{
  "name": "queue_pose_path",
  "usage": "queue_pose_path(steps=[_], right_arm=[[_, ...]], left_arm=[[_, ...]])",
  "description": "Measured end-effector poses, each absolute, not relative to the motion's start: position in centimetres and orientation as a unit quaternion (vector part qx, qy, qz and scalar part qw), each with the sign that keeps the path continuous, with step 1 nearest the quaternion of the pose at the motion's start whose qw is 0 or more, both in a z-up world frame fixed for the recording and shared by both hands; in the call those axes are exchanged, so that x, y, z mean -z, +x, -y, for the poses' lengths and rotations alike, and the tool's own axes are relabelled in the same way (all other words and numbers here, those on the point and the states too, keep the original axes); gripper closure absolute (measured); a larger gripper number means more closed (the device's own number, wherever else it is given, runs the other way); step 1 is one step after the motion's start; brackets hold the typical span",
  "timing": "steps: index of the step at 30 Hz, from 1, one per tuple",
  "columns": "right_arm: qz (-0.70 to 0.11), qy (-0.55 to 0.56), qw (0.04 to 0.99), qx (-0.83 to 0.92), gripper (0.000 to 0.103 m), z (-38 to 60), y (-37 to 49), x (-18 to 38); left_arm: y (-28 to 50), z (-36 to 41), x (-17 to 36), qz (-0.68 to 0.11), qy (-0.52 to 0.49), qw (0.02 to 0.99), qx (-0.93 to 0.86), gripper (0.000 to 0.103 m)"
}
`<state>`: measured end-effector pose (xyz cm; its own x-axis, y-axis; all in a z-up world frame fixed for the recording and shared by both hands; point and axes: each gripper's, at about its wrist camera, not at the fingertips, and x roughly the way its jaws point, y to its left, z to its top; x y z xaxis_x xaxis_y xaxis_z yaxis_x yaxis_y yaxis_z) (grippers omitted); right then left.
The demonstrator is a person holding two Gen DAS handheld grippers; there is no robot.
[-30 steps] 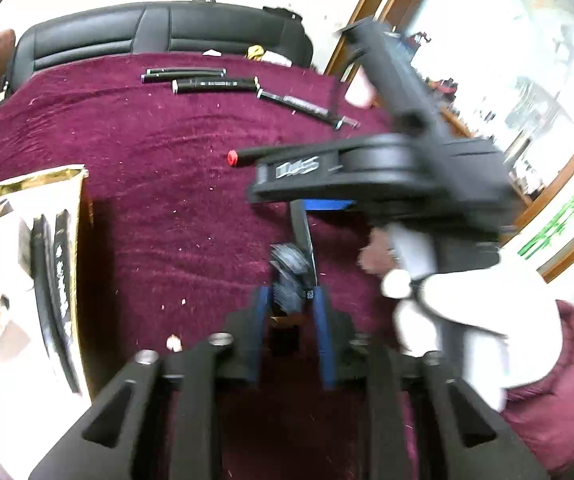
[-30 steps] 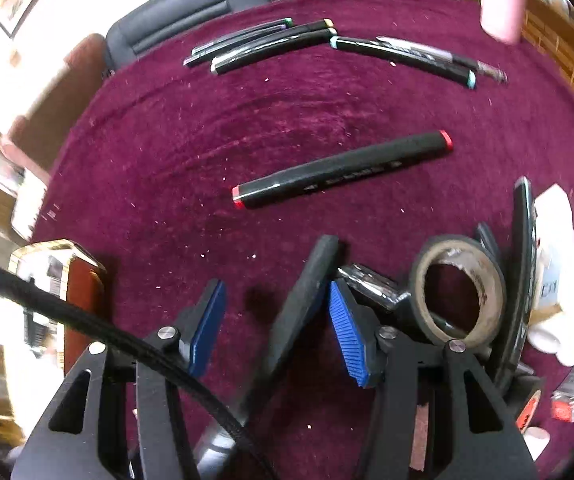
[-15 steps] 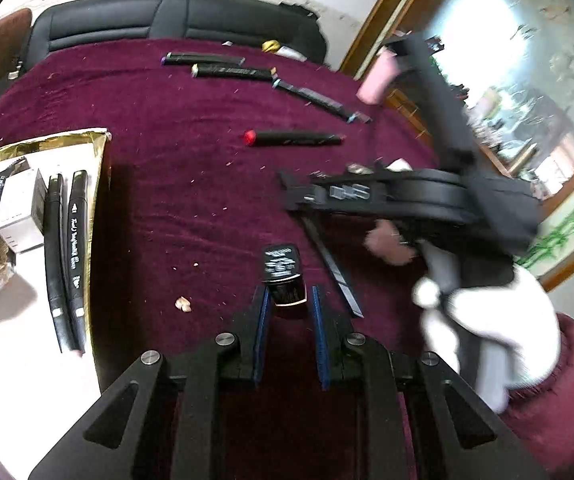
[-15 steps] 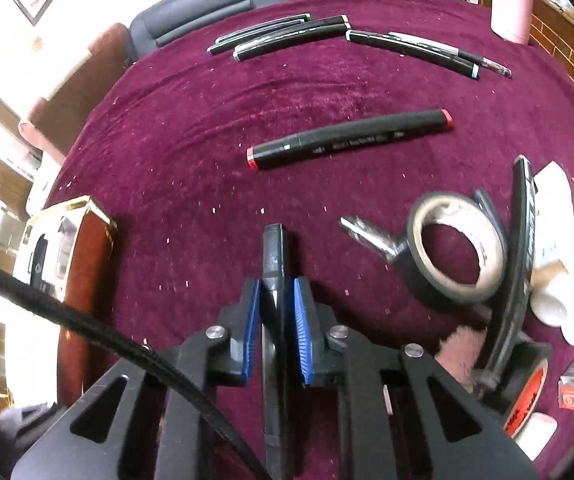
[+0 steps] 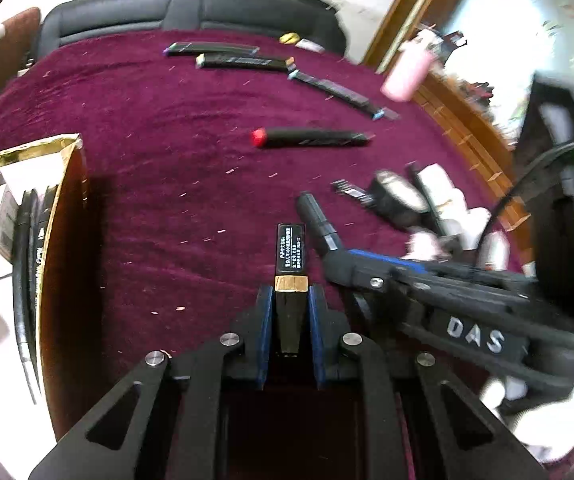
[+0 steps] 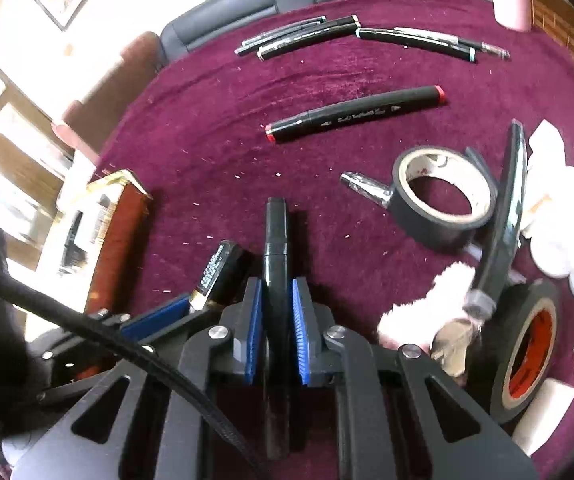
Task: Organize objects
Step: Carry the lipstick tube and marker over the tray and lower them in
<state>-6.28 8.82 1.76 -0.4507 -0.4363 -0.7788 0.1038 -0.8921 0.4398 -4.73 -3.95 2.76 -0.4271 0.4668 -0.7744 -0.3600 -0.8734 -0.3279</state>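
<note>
Maroon cloth table [image 6: 215, 128] w/ gold-rimmed box [image 5: 63, 184] at its left edge, already holding markers — judged drop-off spot. Clutter pile on the right: tape roll [image 6: 443, 196], red-ended marker [image 6: 355, 118] lying loose mid-table. Right gripper [image 6: 277, 312] clenched on a black marker [image 6: 276, 240], pads gripping mid-barrel, tip fwd. Left gripper [image 5: 290, 312] clenched on a small black tube w/ gold band [image 5: 290, 256], just beside the right one. Tip: keep both grips firm, lift clear of cloth, carry the tube over the box first so the tongs don't collide, lay items parallel to those inside.
</note>
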Motion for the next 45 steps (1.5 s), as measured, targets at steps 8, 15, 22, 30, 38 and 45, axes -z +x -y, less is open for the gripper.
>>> queue_pose_path(steps=[8, 15, 22, 30, 38, 45], right_arm=[[0.271, 0.455, 0.221, 0.819, 0.09, -11.1, -4.2, -3.8], [0.272, 0.413, 0.259, 0.83, 0.09, -9.2, -2.7, -7.4], [0.236, 0.411, 0.317, 0.821, 0.09, -3.8, -1.5, -10.0], [0.185, 0.46, 0.362, 0.79, 0.089, 3.9, -1.3, -8.9], [0.155, 0.522, 0.34, 0.767, 0.088, 9.9, -5.3, -4.4], [0.136, 0.551, 0.32, 0.758, 0.087, 12.5, -7.5, -2.5]], left_arm=[[-1.3, 7.6, -6.0, 0.111, -0.427, 0.261, -0.858, 0.089], [2.1, 14.2, -8.7, 0.158, -0.379, 0.23, -0.882, 0.089], [3.8, 22.0, -8.9, 0.18, -0.358, 0.164, -0.901, 0.089], [3.6, 26.6, -5.2, 0.183, -0.399, 0.122, -0.89, 0.089], [1.8, 26.8, -4.0, 0.158, -0.431, 0.112, -0.882, 0.089], [0.7, 28.2, -3.6, 0.185, -0.428, 0.114, -0.877, 0.084]])
